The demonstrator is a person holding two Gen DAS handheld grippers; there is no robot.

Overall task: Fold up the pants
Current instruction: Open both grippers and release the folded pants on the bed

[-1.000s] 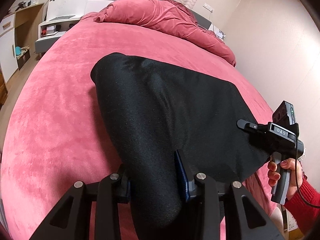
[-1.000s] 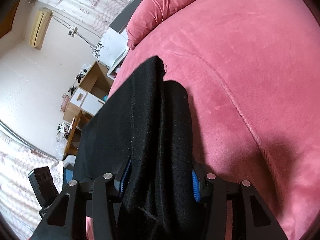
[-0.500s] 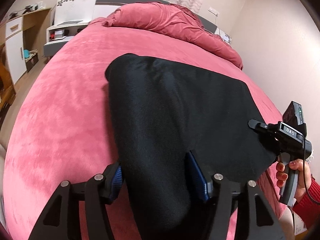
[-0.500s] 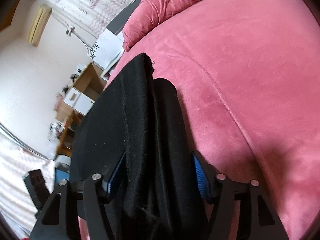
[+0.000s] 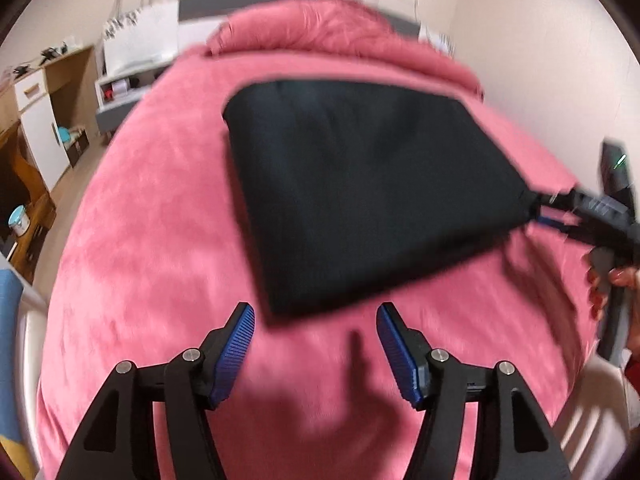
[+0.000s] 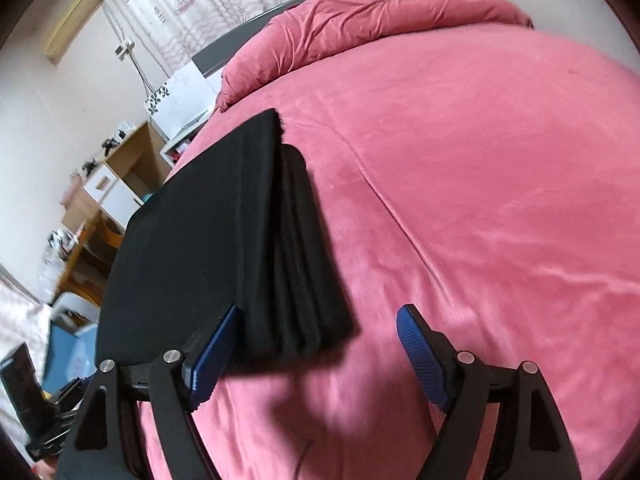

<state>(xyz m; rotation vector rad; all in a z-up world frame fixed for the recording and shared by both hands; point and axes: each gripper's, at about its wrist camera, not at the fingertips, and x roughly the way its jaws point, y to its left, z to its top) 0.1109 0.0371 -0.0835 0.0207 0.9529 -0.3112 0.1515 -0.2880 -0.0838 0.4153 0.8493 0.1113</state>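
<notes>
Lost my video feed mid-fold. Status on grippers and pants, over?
Left gripper open, clear of cloth. Right gripper jaws just opening, pants edge between them, unclamped. Black pants folded flat on pink bed. Nothing in the way.

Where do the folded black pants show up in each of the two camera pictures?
Left wrist view: the black pants fill the upper middle, flat on the pink bedspread, beyond the open left gripper.
Right wrist view: the pants lie left of centre, their stacked folded edge facing the open right gripper.
Shared landmark: the bunched pink duvet at the bed's far end.
</notes>
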